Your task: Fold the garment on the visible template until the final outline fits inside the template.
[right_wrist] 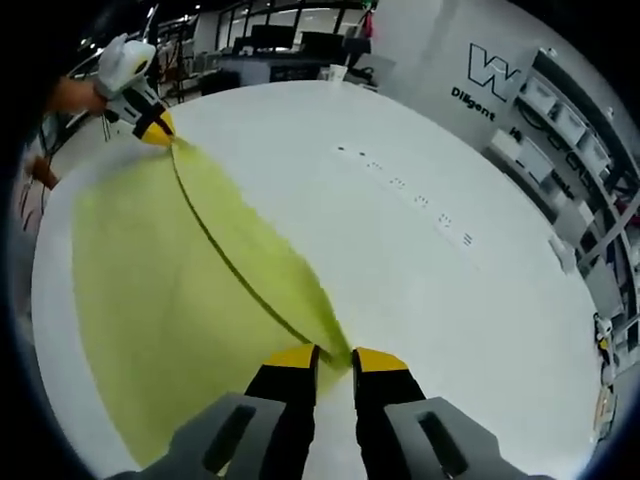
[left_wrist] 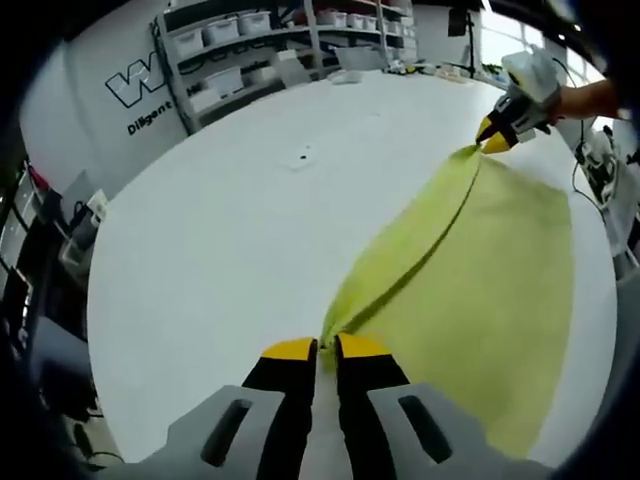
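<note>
Stretching between your two grippers, the yellow-green garment (left_wrist: 470, 290) is held taut along one folded edge, which runs as a straight ridge from one pair of jaws to the other. Your left gripper (left_wrist: 326, 347) has its jaws pressed together on one end of that edge, the cloth fanning out ahead and to the right of them. Your right gripper (right_wrist: 335, 356) pinches the other end, the fabric spreading ahead and to the left of its jaws. Each gripper shows far ahead in the other's view, which suggests you are pulling the edge straight so the fold lies flat. The rest of the garment drapes on the white counter (left_wrist: 230, 230). No template outline can be made out on it. Storage shelves (left_wrist: 235, 45) stand beyond the counter.
</note>
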{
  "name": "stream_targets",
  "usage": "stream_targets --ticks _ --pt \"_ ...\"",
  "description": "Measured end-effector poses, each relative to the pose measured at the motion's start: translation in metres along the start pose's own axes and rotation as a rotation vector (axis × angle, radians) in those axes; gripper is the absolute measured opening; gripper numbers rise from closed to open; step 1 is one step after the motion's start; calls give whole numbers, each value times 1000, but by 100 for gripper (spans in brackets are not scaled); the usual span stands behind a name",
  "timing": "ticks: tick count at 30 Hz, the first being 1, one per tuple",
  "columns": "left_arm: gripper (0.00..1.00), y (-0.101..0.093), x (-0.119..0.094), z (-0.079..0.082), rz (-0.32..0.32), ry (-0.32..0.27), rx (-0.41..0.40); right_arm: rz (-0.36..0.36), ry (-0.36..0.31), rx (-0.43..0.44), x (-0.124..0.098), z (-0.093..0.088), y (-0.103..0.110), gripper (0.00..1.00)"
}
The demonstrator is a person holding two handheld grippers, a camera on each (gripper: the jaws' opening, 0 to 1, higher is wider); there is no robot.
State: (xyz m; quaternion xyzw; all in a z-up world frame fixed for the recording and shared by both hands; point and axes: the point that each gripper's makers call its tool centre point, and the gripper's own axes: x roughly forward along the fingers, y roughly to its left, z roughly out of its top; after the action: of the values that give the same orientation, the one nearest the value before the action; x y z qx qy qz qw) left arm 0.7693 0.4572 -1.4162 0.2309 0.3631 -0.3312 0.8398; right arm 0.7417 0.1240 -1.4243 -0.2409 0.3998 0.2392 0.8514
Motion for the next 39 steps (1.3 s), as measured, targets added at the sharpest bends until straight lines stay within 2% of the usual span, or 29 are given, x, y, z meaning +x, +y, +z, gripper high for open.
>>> stream_targets --ticks 5,9,17,19,20,23,26,27,29,31,33,39 --pt "11 17 -2 -1 66 2 -17 -20 -4 2 -2 0 -6 13" --pt "9 30 -5 0 115 -1 -38 -23 -2 17 -2 -3 -8 16" --pt "10 32 -7 -2 120 1 -30 -19 -2 25 -4 -6 -5 17" --pt "10 31 -9 0 123 -6 -26 -6 -24 29 -4 -3 -2 18" --pt "10 31 -11 1 120 -12 -22 3 -42 36 -5 0 1 19" --pt "10 14 -12 16 49 -104 5 22 -82 70 -5 6 7 22" --pt "11 -7 -11 20 -24 -135 -14 79 -139 137 -3 15 20 34" --pt "11 -10 -10 19 -32 -135 -11 92 -143 142 -3 16 24 37" --pt "12 -19 -5 11 -48 -98 17 111 -144 114 -2 16 33 44" --pt "13 -23 -1 9 -56 -95 27 138 -144 90 0 15 43 47" --pt "15 -28 1 8 -80 -90 -4 160 -147 84 2 15 50 52" --pt "28 -28 10 2 -84 -76 -54 207 -158 91 5 13 60 64"
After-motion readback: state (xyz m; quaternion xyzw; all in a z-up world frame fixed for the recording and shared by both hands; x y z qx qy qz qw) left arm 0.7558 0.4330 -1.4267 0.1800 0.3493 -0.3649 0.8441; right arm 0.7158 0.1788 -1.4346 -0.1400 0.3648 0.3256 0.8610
